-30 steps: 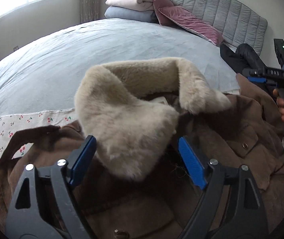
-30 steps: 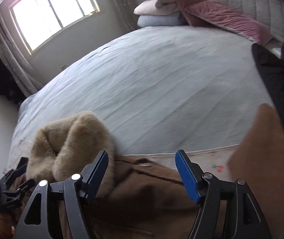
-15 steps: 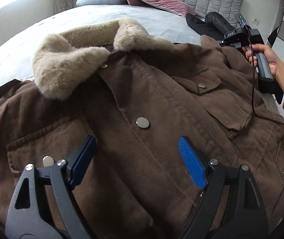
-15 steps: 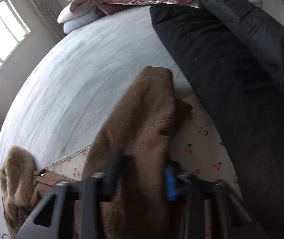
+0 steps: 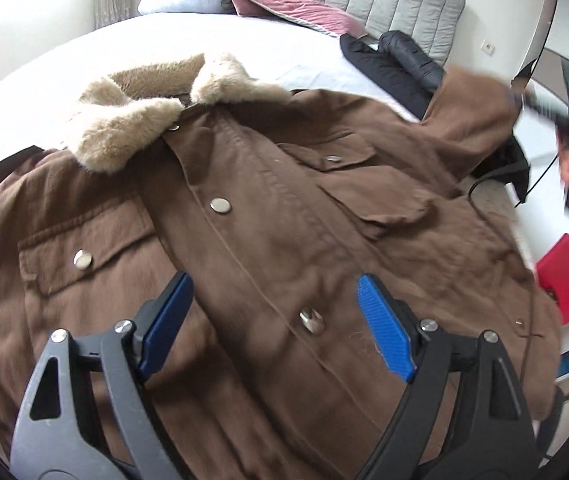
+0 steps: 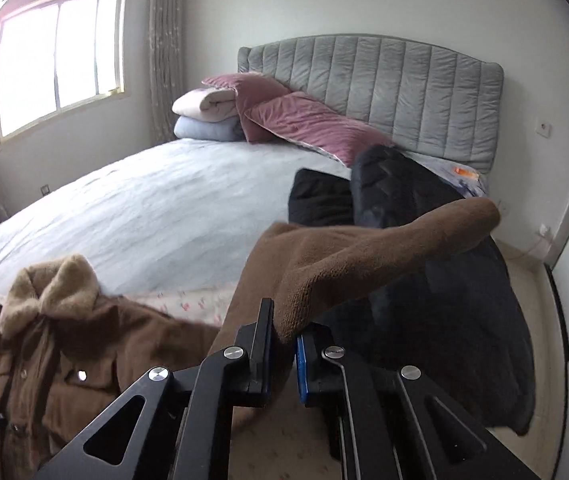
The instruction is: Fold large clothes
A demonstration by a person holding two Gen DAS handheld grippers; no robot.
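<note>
1. Brown coat (image 5: 284,216) lies front-up, buttoned, on the bed (image 6: 156,208), fur collar (image 5: 156,116) toward the headboard.
2. Right tool (image 6: 284,356) is clamped on the sleeve (image 6: 364,252), lifted off the bed; left tool (image 5: 272,320) hangs wide above the placket, holding nothing.
3. Risk: thick cuff slips from the narrow pinch, or the pull drags the body askew; nothing pins it.
4. Black jacket (image 6: 424,240) crowds the sleeve side, near the bed edge. Free room beyond the collar.

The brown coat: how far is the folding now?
Done: the brown coat lies spread on the bed, front up, snaps closed. In hand: the right claw is shut on its sleeve, lifted. The left claw hangs open above. No fold is made yet.
</note>
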